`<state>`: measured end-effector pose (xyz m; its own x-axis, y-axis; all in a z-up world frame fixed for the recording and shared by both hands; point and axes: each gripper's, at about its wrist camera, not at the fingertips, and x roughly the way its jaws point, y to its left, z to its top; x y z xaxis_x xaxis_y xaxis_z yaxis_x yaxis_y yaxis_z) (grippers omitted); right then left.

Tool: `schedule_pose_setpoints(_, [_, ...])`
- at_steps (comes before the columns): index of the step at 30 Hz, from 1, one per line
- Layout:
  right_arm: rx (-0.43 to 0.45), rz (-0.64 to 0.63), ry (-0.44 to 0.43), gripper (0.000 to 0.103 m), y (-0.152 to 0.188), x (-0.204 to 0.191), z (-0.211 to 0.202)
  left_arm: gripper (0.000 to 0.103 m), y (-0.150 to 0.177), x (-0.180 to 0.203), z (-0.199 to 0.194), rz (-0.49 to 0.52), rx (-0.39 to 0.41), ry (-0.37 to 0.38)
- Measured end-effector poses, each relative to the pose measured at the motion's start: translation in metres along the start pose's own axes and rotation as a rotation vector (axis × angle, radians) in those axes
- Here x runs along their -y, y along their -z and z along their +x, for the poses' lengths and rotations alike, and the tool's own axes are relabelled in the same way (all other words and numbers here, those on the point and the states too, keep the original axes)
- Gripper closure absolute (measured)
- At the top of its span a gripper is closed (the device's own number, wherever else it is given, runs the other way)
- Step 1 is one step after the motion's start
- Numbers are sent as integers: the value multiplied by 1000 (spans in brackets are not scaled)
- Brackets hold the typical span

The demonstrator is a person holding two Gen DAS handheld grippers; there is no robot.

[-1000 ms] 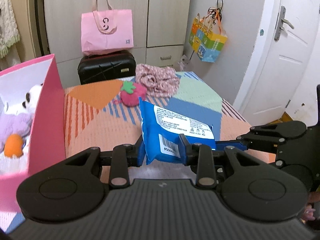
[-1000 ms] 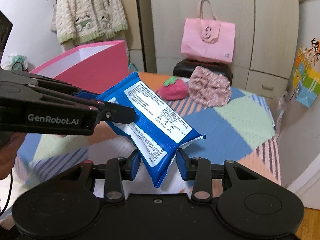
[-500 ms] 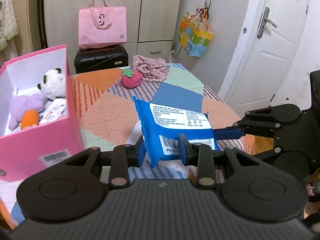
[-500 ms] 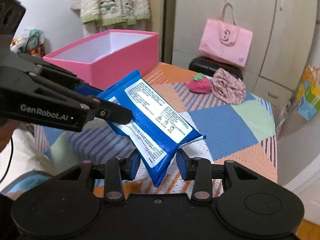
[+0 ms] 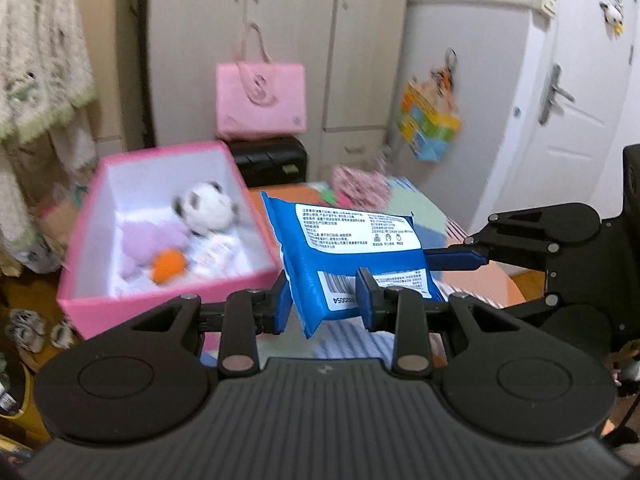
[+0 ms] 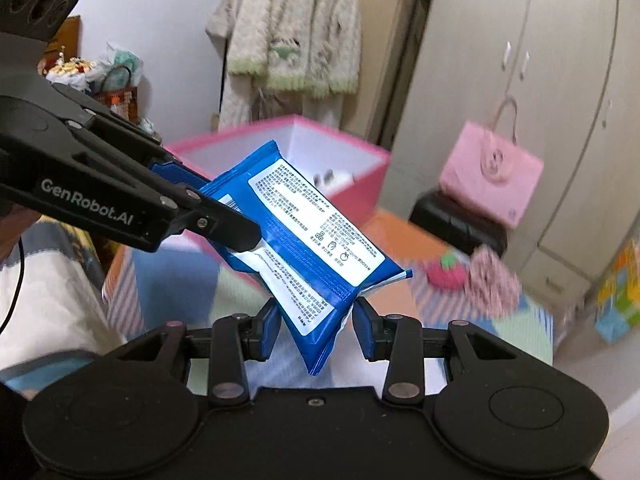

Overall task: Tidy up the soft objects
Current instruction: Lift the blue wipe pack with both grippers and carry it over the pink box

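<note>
Above the patchwork table (image 5: 480, 276), both grippers hold level, facing the far wardrobe. Since a second ago, the pink box (image 5: 120, 304) has swung from the left edge into fuller view. Blue wipes pack (image 5: 352, 248) hangs right of it, off the table, pinched at its near end by the left gripper (image 5: 322, 304) and at its right end by the right gripper (image 6: 316, 332).

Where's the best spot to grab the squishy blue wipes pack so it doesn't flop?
Grip the blue wipes pack across its flat faces near a short end, coming in from the side, as both grippers do now. It is a soft, flat pouch, so pinching near each end probably keeps it from sagging. The left gripper clamps one end, the right gripper the other.
</note>
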<state>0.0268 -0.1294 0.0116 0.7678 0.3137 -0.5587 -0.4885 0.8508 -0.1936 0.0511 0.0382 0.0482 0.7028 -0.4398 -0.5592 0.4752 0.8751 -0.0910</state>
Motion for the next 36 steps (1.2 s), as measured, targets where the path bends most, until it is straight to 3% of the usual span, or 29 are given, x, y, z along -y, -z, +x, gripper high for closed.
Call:
schedule_pose_setpoints(9, [82,-39,-59,55,-74,3,31,72,-46,-55,-4,-70,76,-72])
schedule_pose_setpoints(17, [87,-50,-110,51,-119,24,90,72,-77,-105,35,-138,81,-111])
schedule_pose_setpoints(29, [-15,-111,-309,55,-138,55,217,72,-77,-177,125,-241,-65,-224])
schedule_pose_setpoints(36, [-92,-93,-404,55,-140,67,268,72,-80,-192,161,-233,-149,-281])
